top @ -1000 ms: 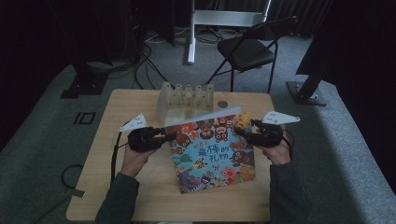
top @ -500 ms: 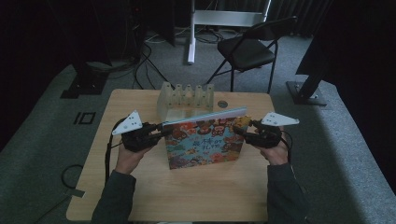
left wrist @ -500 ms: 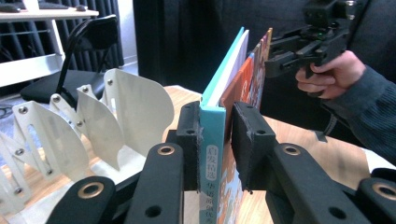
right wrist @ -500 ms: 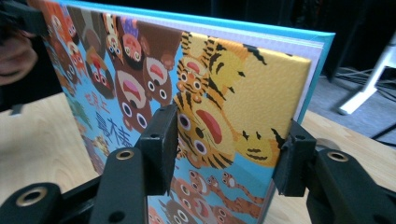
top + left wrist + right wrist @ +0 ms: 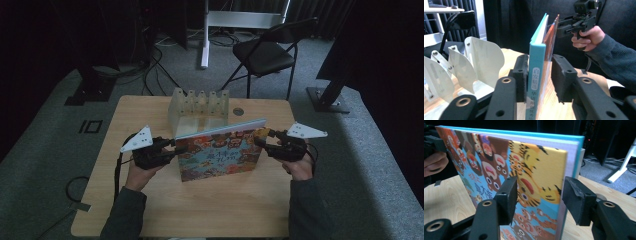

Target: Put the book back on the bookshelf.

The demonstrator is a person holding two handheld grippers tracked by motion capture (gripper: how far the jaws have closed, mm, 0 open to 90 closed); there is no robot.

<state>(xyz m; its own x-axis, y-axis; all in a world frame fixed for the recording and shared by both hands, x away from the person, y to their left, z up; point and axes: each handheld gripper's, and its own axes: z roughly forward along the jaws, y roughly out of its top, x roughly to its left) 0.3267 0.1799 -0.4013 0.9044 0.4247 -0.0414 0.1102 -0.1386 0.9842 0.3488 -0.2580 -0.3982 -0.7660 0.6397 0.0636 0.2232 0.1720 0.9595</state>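
A hardcover picture book (image 5: 220, 152) is held upright on its lower edge near the middle of a pale wooden table (image 5: 165, 210), whose top shows a fine, matte grain. The book is flat and rectangular. Its front cover, facing the person, is glossy and crowded with cartoon animals in orange, yellow, brown and blue. The spine and back board are plain teal, with printed characters running down the spine in the left gripper view. A white block of pages is seen between the boards at the open edge. The long axis of the book runs across the table from left to right. The spine end points toward the left gripper (image 5: 172, 149), and the open page edge points toward the right gripper (image 5: 260, 141).

The left gripper (image 5: 539, 77) is set around the spine end. One black, coarse-textured pad is seen against or just beside the back board, while a small gap is seen between the other pad and the front cover, so a firm clamp cannot be told. The right gripper (image 5: 539, 197) straddles the open edge with its jaws parted; visible space is left on both sides of the book.

Just behind the book a white plastic rack (image 5: 199, 106) is seen, built of curved, fin-like dividers fastened with small metal screws. A black folding chair (image 5: 264, 54) stands on the grey carpet beyond the table.
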